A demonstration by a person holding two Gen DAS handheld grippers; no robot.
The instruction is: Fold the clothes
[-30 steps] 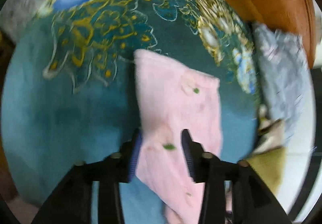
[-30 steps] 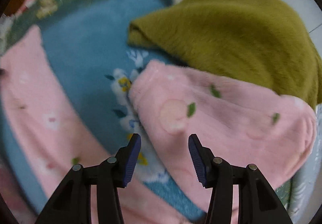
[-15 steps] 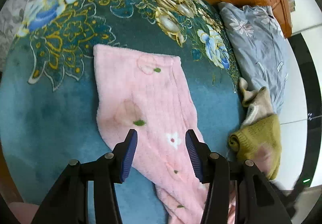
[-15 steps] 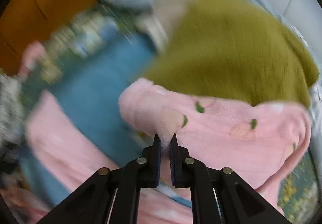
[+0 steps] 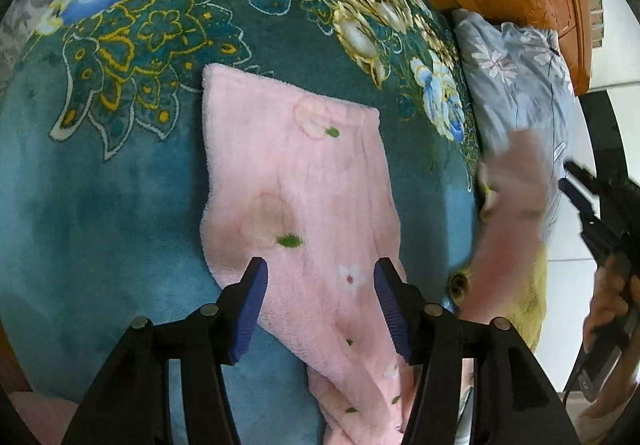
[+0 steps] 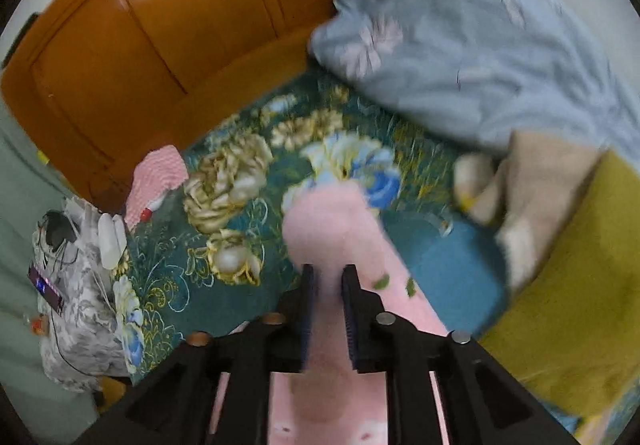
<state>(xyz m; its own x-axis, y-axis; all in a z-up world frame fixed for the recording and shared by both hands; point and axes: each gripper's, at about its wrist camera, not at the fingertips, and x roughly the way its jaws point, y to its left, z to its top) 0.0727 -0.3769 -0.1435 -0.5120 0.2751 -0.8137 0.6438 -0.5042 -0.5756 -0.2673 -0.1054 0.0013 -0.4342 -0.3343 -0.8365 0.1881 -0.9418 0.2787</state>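
Note:
Pink fleece trousers (image 5: 296,181) printed with peaches and small flowers lie flat on the teal floral blanket (image 5: 120,185). My left gripper (image 5: 320,297) hovers just above one leg; its jaws are opening and the pads touch nothing. The other leg (image 6: 332,217) is lifted off the bed, blurred, with my right gripper (image 6: 328,277) shut on a fold of it; those jaws stand narrow and are starting to open. In the left wrist view the raised leg (image 5: 512,181) hangs beside the right gripper (image 5: 576,185), which a hand (image 5: 612,305) holds.
An orange wooden headboard (image 6: 160,25) borders the bed. A grey floral pillow (image 6: 460,37), a beige garment (image 6: 536,197) and an olive-green garment (image 6: 580,285) lie to the right. A pink-and-white cloth (image 6: 156,177), a phone (image 6: 44,285) and cables sit at left.
The right gripper closed on a fold of the pink leg beside the olive garment and swung it up toward the headboard. The left gripper's jaws widened slightly over the flat leg.

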